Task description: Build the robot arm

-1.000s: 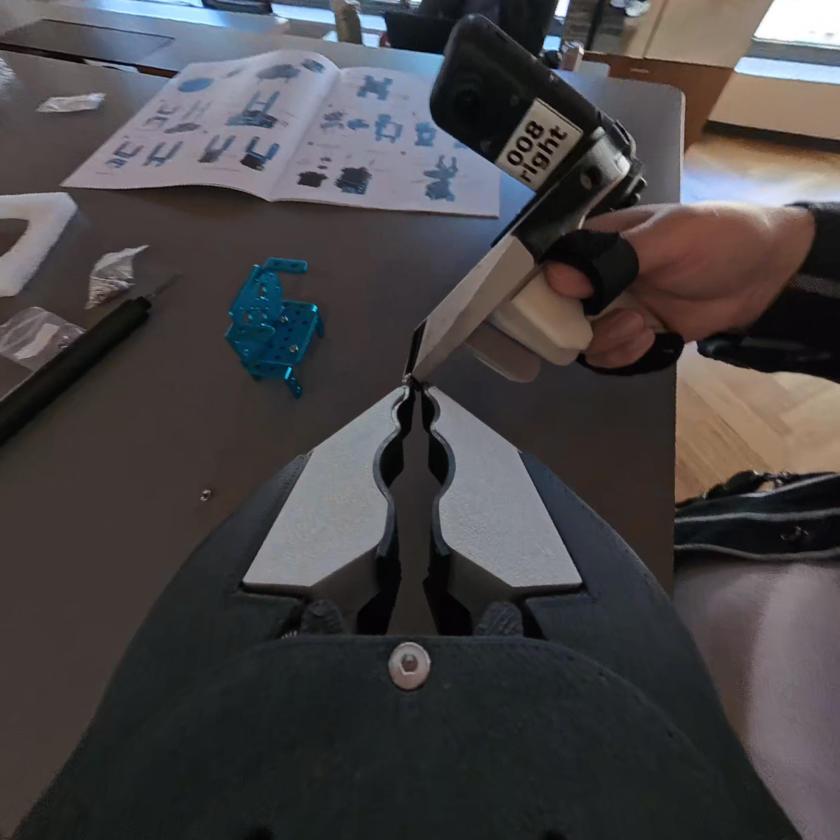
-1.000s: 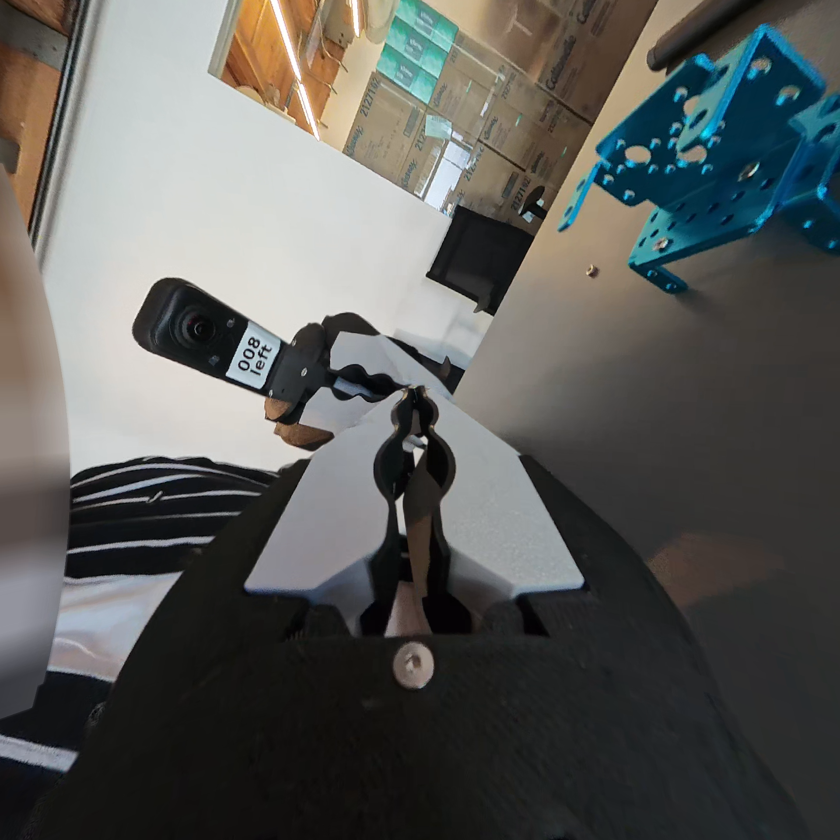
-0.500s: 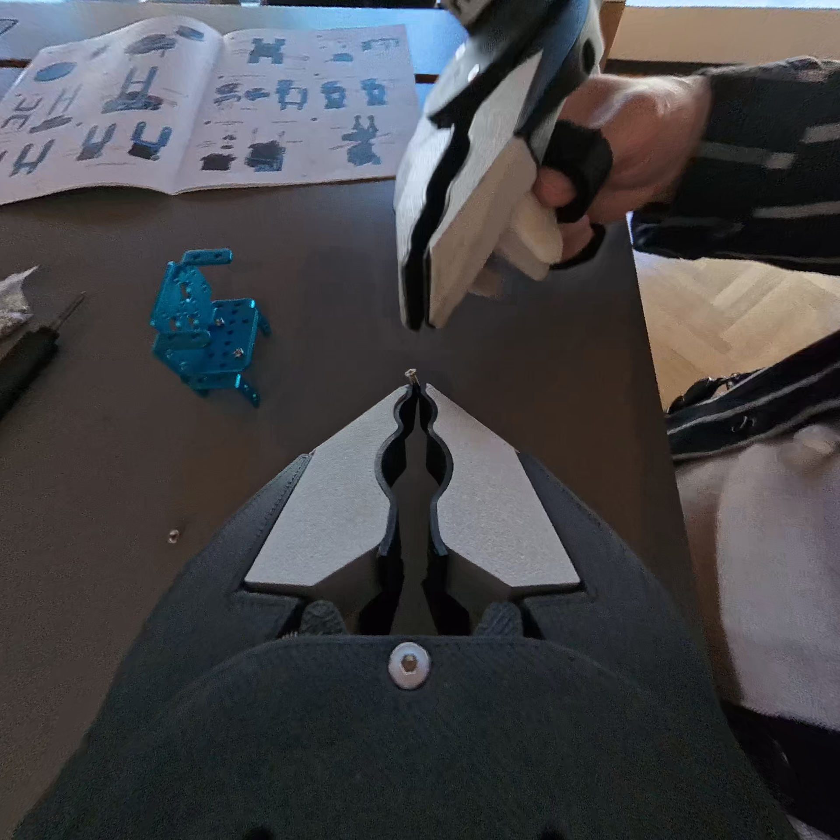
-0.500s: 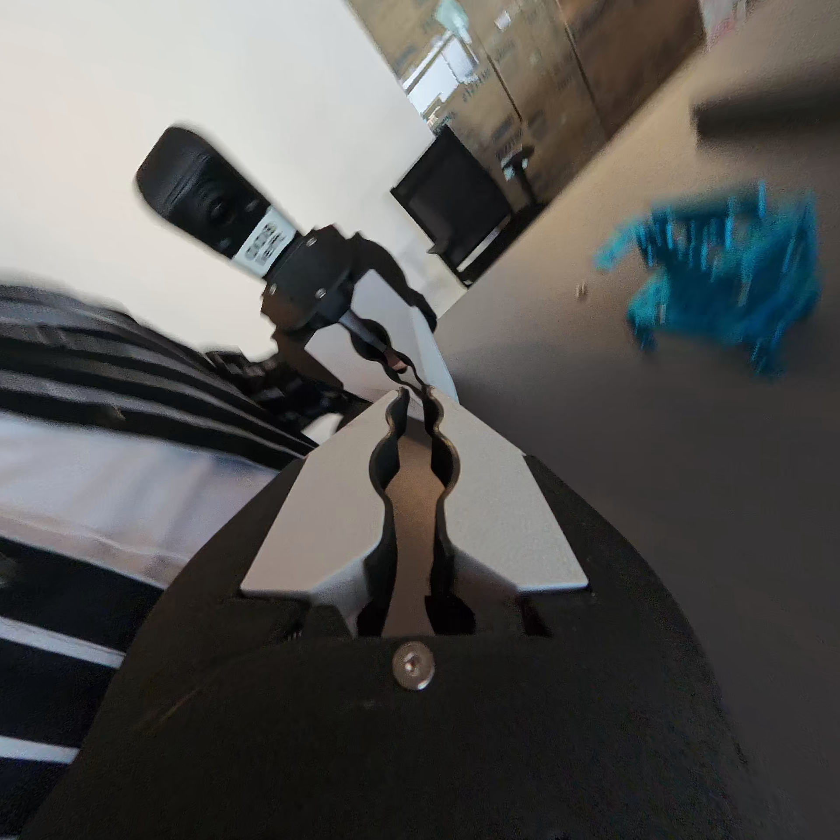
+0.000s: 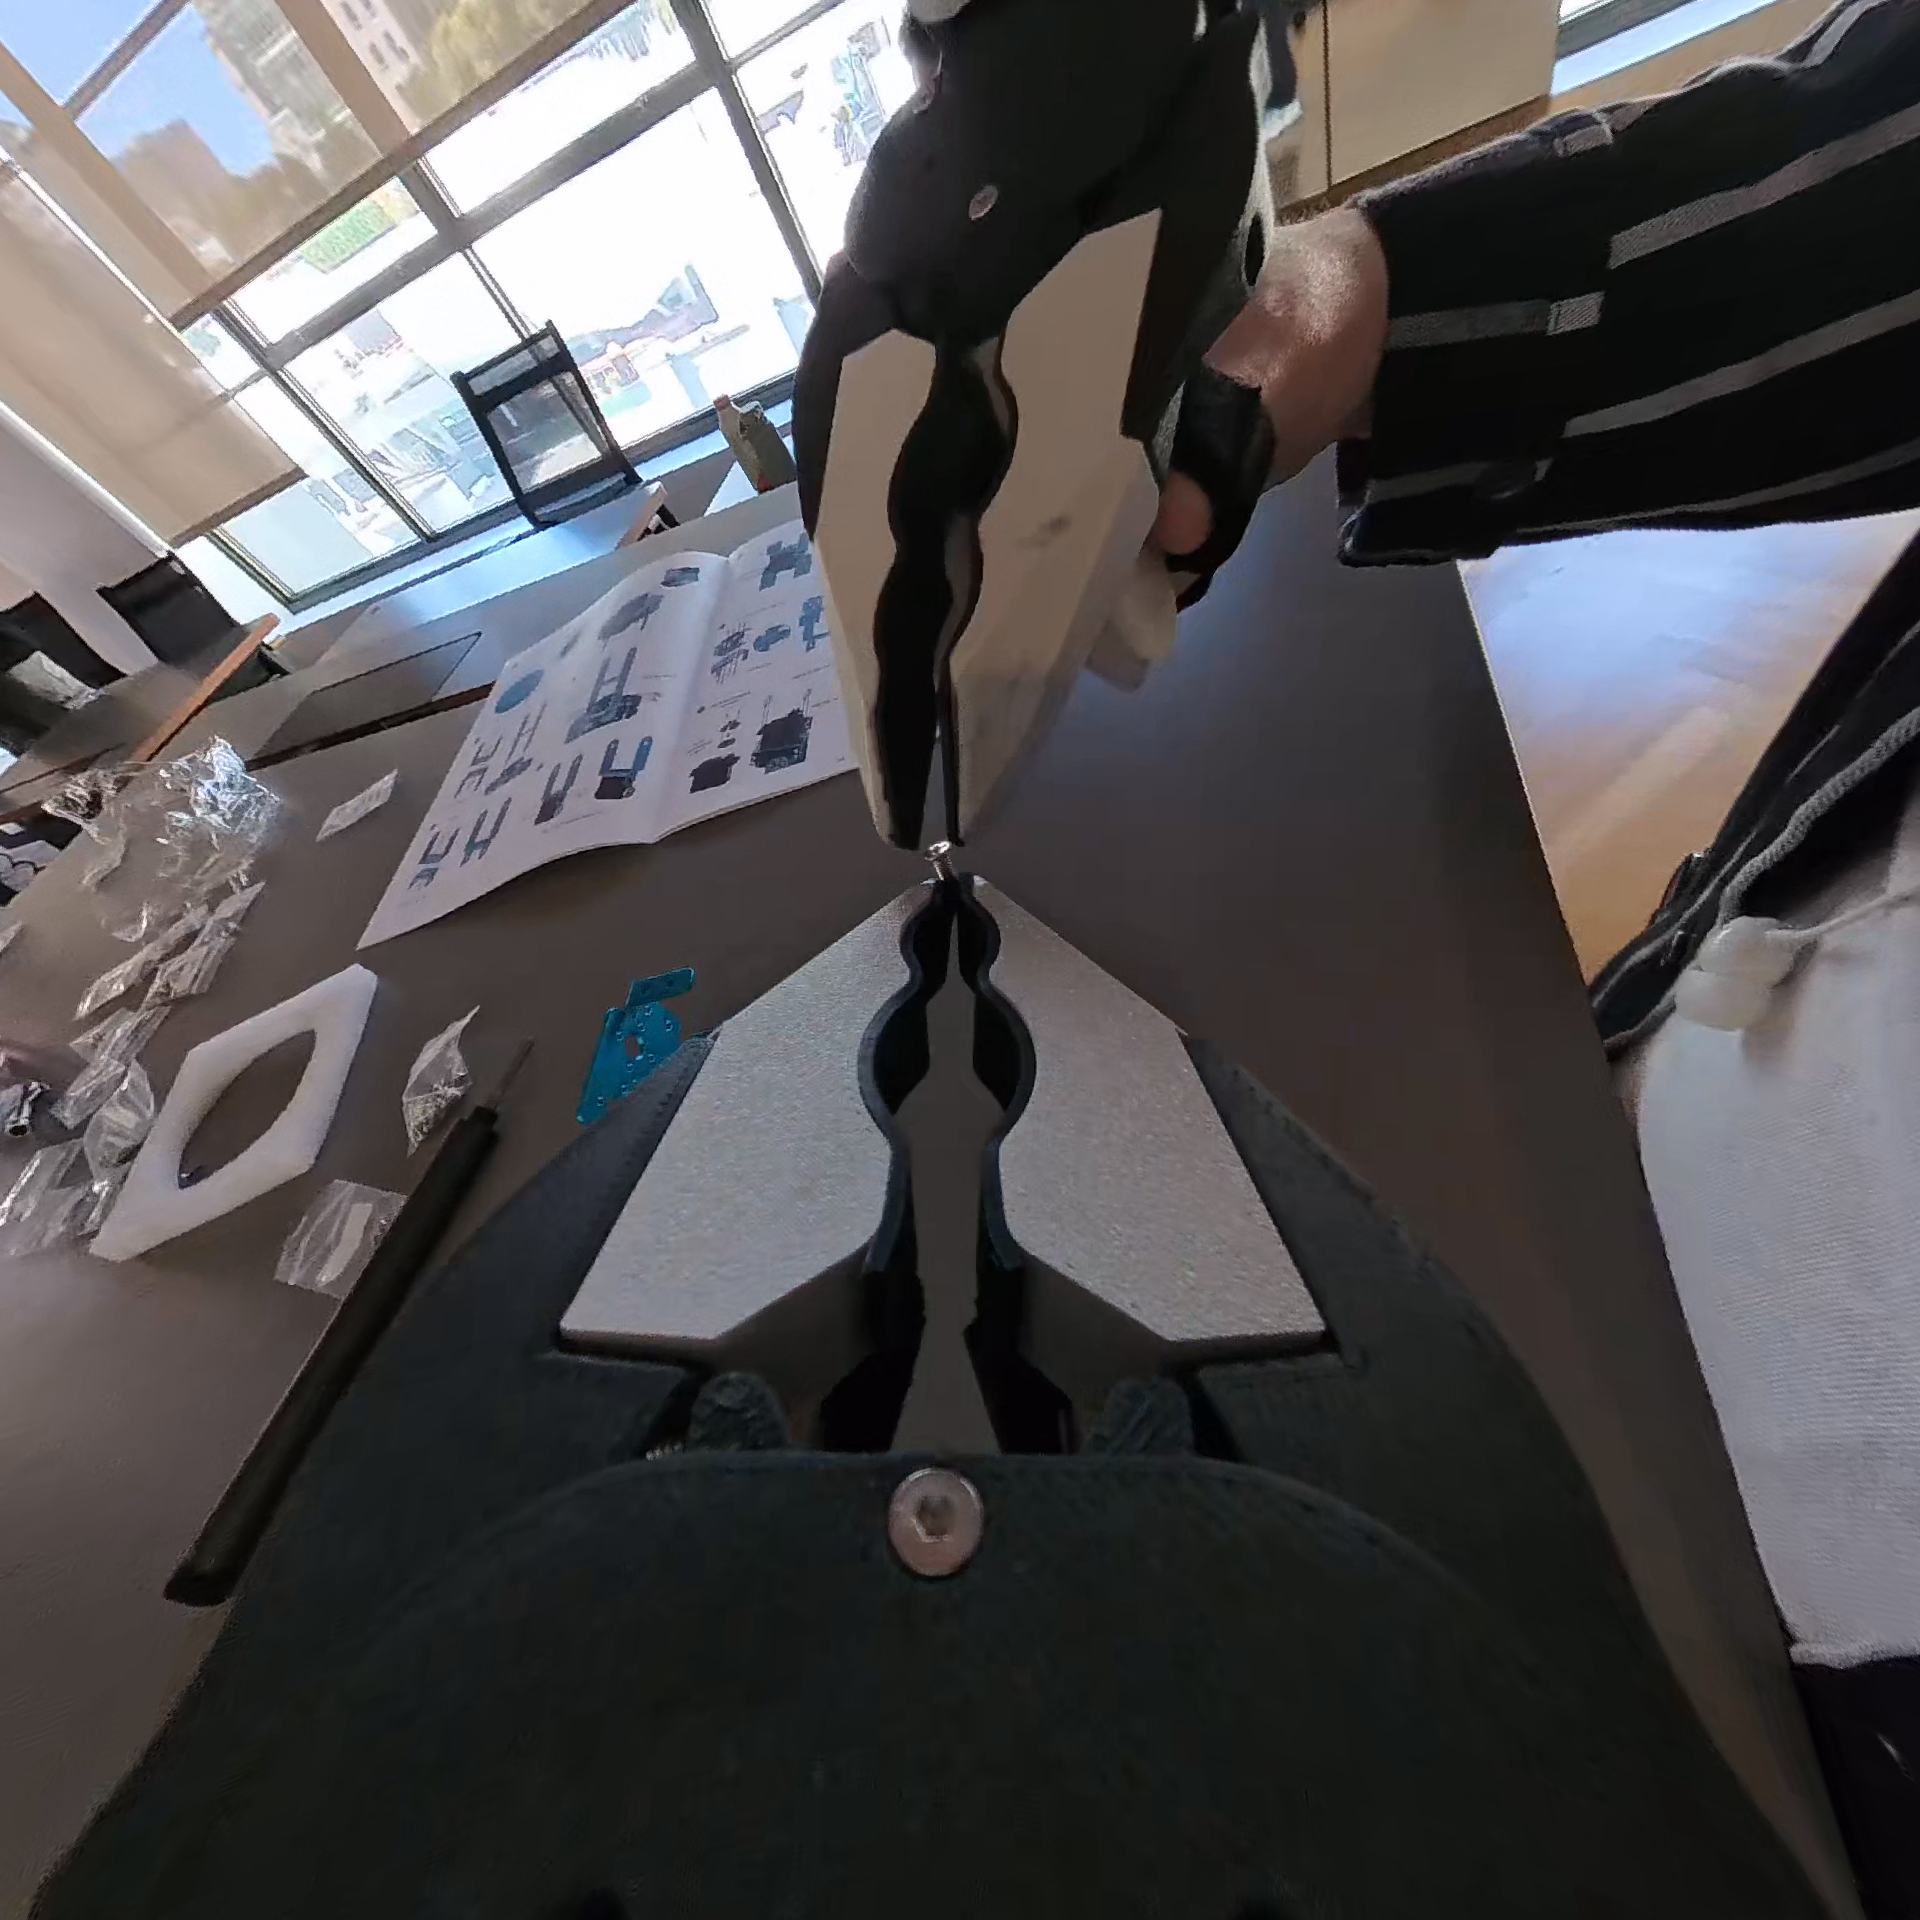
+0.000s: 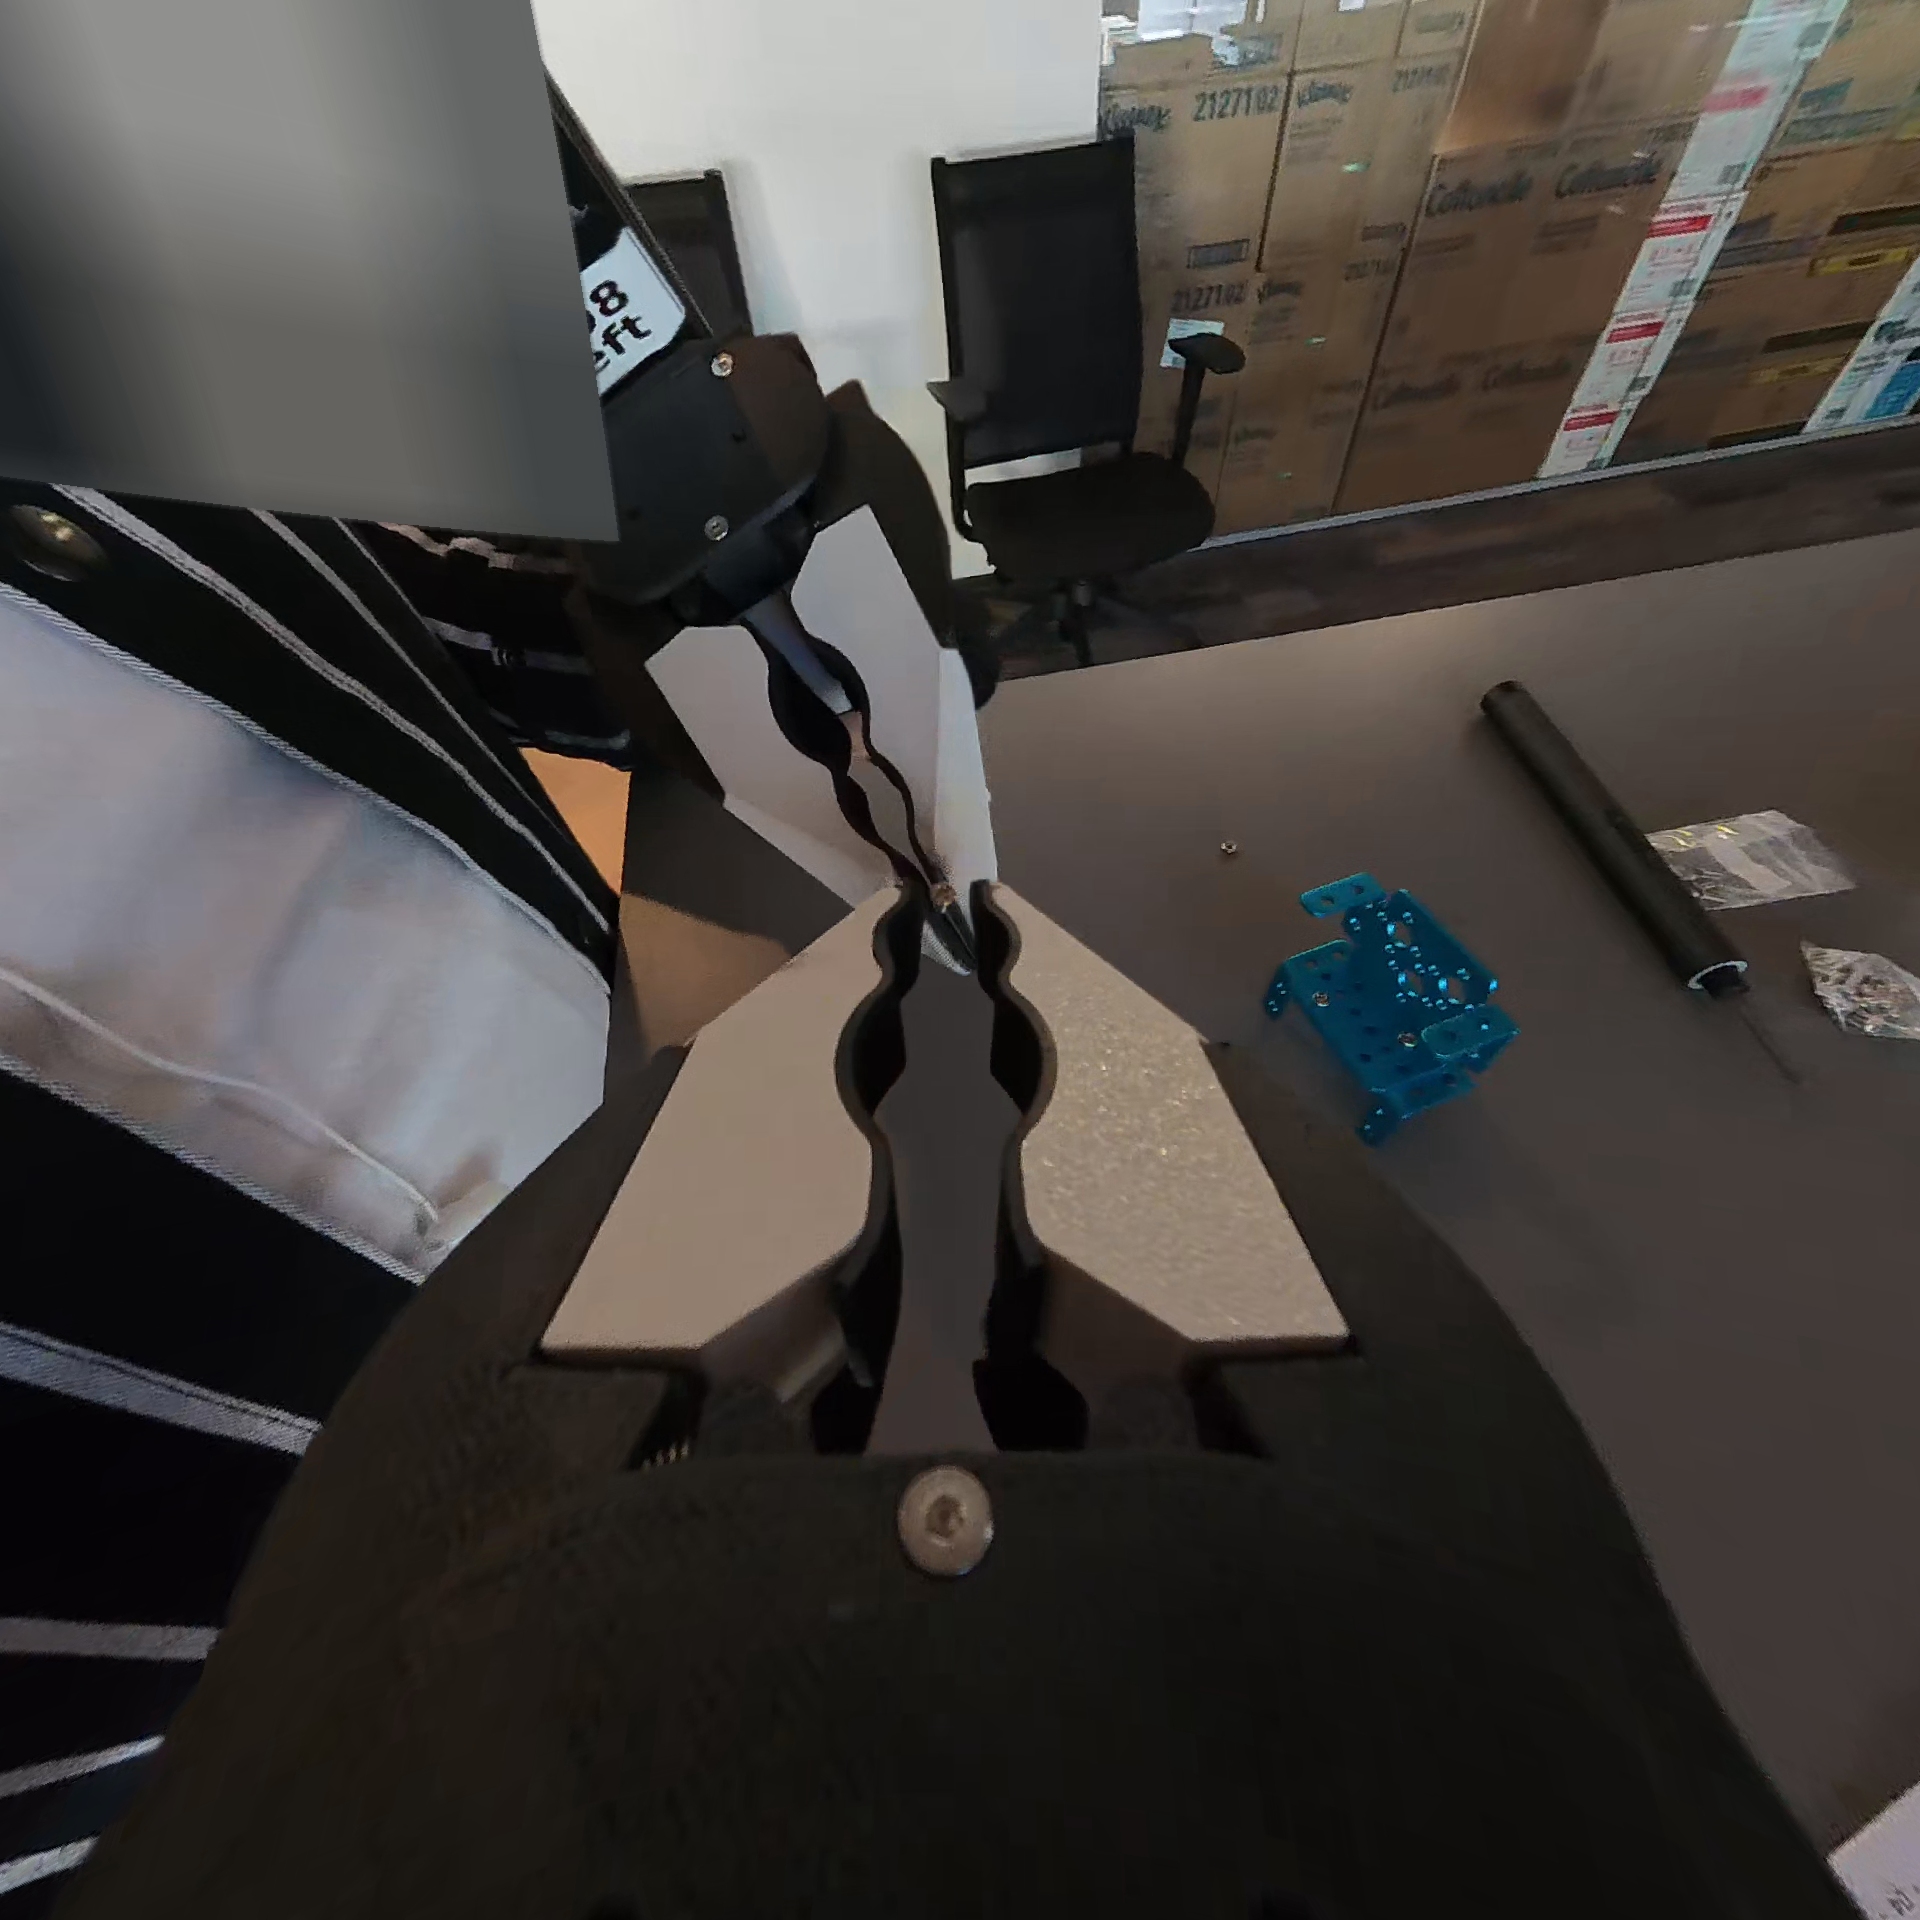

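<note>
My left gripper [image 5: 948, 885] is clenched on a small silver screw [image 5: 940, 854], pinched right at the fingertips. The screw's long axis runs along the gripper's fingers, head end sticking out past the tips toward the other gripper. My right gripper [image 5: 928, 831] comes down from above, tip to tip with the left; its fingertips sit just at the screw head. In the left wrist view its jaws look nearly together; in its own view [image 6: 943, 902] a narrow gap shows at the tips with the screw [image 6: 943, 890] just ahead of it, so it's slightly parted, not gripping anything I can confirm. Both hang above the dark table [image 5: 1247, 831].

Left wrist view only: my hand [image 5: 1278, 343] in a striped sleeve on the right gripper's handle, an open instruction booklet [image 5: 623, 707] beyond the tips, a white foam frame [image 5: 239, 1122] and clear plastic bags [image 5: 166, 831] off to the left, windows behind.

Right wrist view only: the whole blue perforated metal bracket assembly [image 6: 1392, 997] lying on the table to the right of the tips, well apart, a tiny loose nut [image 6: 1227, 847] near it, stacked cardboard boxes and an office chair [image 6: 1060, 416] behind. The left view catches only a corner of the bracket [image 5: 634, 1039].

A black rod-like tool [image 6: 1610, 842] lies on the table in both views.
</note>
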`<move>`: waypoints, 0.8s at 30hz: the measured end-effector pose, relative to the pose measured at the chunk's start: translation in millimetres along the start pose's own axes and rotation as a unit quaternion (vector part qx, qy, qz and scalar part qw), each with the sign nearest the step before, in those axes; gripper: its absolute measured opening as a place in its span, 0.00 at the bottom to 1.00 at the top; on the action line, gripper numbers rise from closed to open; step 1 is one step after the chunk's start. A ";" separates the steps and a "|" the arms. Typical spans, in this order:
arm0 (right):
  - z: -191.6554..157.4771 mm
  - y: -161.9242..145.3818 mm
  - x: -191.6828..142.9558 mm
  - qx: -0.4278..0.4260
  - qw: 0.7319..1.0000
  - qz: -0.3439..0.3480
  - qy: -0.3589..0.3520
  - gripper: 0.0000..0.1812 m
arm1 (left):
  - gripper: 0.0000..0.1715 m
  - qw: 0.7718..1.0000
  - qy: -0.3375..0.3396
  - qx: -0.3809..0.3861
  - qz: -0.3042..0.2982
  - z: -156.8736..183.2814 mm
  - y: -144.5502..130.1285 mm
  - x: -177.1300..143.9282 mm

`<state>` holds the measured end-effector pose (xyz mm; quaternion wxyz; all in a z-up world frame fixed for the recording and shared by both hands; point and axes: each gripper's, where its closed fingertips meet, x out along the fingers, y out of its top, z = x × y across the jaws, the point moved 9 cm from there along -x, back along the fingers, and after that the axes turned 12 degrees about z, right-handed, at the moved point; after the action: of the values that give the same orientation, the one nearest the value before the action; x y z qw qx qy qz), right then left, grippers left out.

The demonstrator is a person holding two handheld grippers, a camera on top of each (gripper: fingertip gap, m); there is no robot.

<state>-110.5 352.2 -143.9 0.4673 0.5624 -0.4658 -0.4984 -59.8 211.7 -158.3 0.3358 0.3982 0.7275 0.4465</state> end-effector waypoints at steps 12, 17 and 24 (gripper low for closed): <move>6.3 -0.6 1.5 0.011 0.999 -0.013 0.035 0.03 | 0.00 1.000 -0.005 0.018 -0.008 0.2 0.4 3.6; 5.2 -0.6 4.7 0.000 1.000 -0.021 0.022 0.02 | 0.00 1.000 -0.009 0.011 -0.008 -2.0 -3.0 1.9; 37.2 -19.3 4.4 0.019 0.985 0.031 -0.171 0.02 | 0.20 0.997 0.033 -0.065 -0.015 -19.4 -22.8 -6.4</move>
<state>-146.2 348.1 -166.1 0.3854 0.4630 -0.5655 -0.5633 -79.6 192.1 -171.0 0.3436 0.3494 0.7134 0.5009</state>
